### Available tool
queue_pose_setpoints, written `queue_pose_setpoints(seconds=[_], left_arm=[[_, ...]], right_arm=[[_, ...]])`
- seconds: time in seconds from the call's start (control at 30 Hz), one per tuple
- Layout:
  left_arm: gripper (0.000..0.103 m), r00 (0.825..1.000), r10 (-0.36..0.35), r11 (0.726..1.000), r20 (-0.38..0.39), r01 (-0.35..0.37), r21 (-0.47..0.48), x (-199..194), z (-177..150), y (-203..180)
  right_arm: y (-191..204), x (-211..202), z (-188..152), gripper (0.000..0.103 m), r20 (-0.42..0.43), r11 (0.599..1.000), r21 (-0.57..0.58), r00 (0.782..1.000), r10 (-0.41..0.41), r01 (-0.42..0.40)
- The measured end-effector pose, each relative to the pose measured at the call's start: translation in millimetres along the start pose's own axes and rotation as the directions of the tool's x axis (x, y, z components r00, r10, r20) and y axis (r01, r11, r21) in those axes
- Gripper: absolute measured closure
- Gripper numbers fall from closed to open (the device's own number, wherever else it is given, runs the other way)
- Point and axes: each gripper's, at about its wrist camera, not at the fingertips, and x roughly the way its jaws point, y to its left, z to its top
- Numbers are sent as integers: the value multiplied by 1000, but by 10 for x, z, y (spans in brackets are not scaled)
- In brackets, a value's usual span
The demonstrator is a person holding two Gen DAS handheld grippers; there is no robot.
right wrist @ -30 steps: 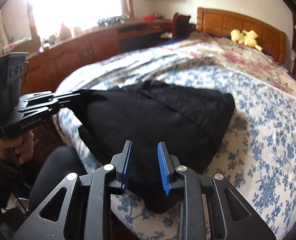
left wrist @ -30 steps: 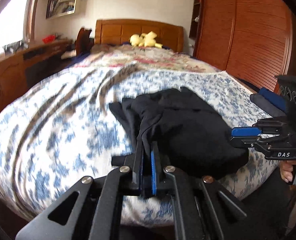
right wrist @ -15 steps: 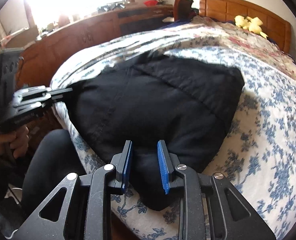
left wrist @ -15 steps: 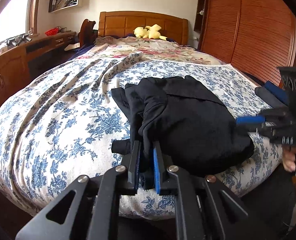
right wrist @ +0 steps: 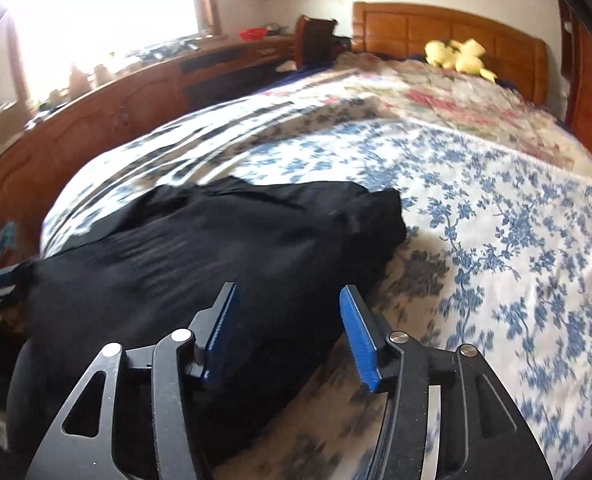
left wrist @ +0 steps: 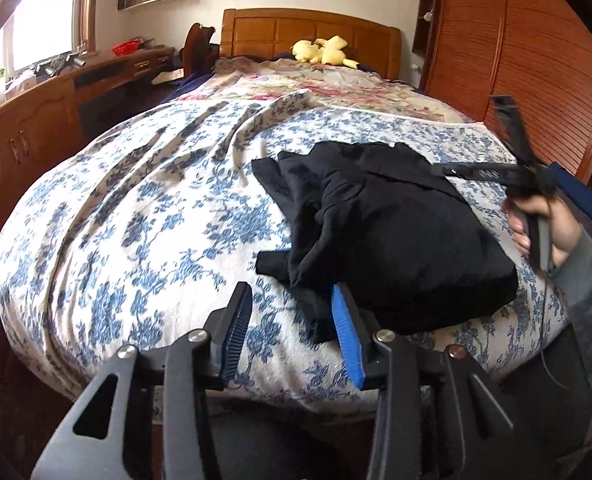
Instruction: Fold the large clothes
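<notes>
1. Looking down my left gripper [left wrist: 292, 320], I see its jaws apart; they have just been opening; a loose bit of the black garment [left wrist: 387, 240] lies between the blue pads [left wrist: 345, 332], just beside the right one, and the left pad stands clear of the cloth, so nothing is held.
2. Sitting on the near end of the bed [left wrist: 136, 220], the black garment is a folded, lumpy pile; it rests on the blue flower bedspread [left wrist: 108, 264], close to the near edge.
3. Off to the right in my left view, a hand [left wrist: 539, 224] in a grey sleeve [left wrist: 591, 280] holds the handle of my right gripper [left wrist: 467, 170]; that tool reaches over the far side of the garment; it is blurry there.
4. In my right view, the right gripper [right wrist: 288, 328] has its jaws wide apart; they have just been opening too; the garment [right wrist: 200, 264] lies under and beyond the left finger; the pads do not press on it, so it holds nothing.
5. Far back by the wooden headboard [left wrist: 311, 36] sits a yellow soft toy [left wrist: 323, 50]; a long wooden counter [left wrist: 48, 120] runs along the left under a bright window [right wrist: 96, 4]; a brown wardrobe [left wrist: 511, 60] stands on the right.
</notes>
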Motion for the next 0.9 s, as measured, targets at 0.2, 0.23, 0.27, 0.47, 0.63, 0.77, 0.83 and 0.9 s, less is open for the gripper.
queue_pose_setpoints(seconds=[0.2,0.23,0.27,0.47,0.63,0.77,0.83,0.9], left_arm=[[61,1000,-23,1000,-14,23,11,35,-27,-40],[61,999,-30,999,-16,30,11,46,-22,-49],[61,999,-37,999,-17,37,15,53,-17,-61],[60,998,-51,998,-20,52,32,74,-3,-107],[59,998,-64,998,-27,65,25,97,-36,-114],[59,997,-67,997,-32,68,23,134,-36,-130],[58,997,-67,997,-32,68,22,159,-25,-140],[58,997,-71,997,-32,72,20,188,-15,-154]], right_arm=[[-369,425,124,23,-50,994,104,999,14,-9],[-415,480,131,21,-59,992,125,998,30,-23],[-474,553,146,20,-73,987,155,995,61,-50],[-582,745,161,20,-108,958,245,978,180,-150],[-505,595,179,70,-55,960,207,978,202,-186],[-448,317,159,84,-21,971,165,984,176,-170],[-436,152,106,85,-16,980,138,989,146,-142],[-480,13,10,85,-20,983,137,992,125,-121]])
